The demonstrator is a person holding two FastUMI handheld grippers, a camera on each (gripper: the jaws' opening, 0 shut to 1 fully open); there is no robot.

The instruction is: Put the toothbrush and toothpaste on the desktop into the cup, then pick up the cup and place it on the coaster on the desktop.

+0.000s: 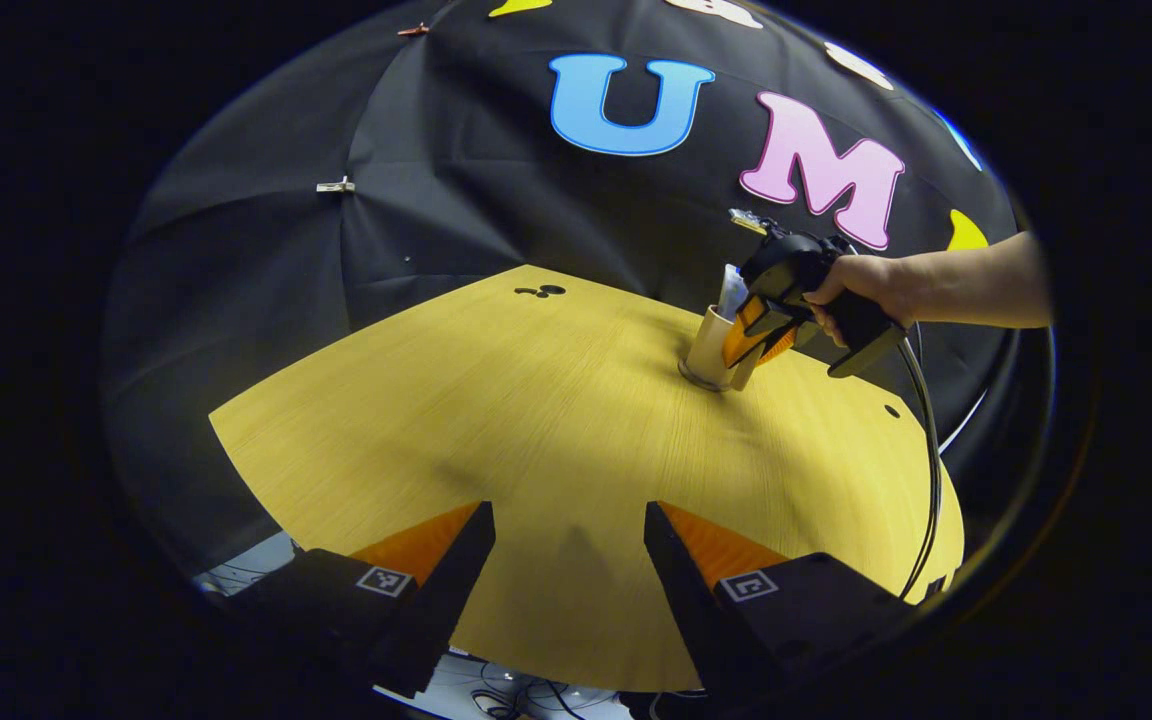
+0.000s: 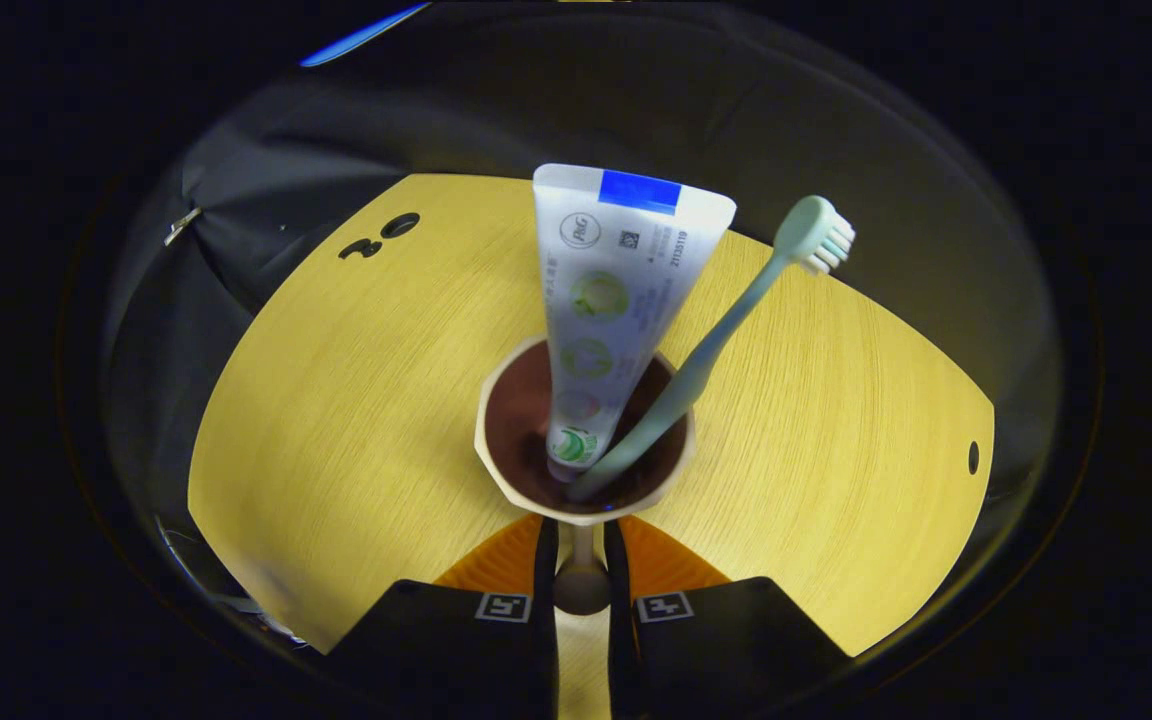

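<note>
A beige cup (image 2: pixel 496 470) with a dark inside holds a white toothpaste tube (image 2: pixel 611 290) and a pale green toothbrush (image 2: pixel 726 330), both leaning out over the rim. My right gripper (image 2: pixel 581 545) is shut on the cup's handle (image 2: pixel 582 585). In the left gripper view the same cup (image 1: pixel 711 345) stands at the far right of the table with its base on a thin round coaster (image 1: pixel 688 376). The right gripper (image 1: pixel 748 362) grips it from the right, held by a hand (image 1: pixel 866 280). My left gripper (image 1: pixel 569 525) hangs open over the table's near edge, holding nothing.
The yellow wooden table (image 1: pixel 536 420) has small dark holes at its far edge (image 1: pixel 541 291) and one near the right side (image 1: pixel 891 411). A black cable (image 1: pixel 926 480) trails from the right gripper down past the table's right edge.
</note>
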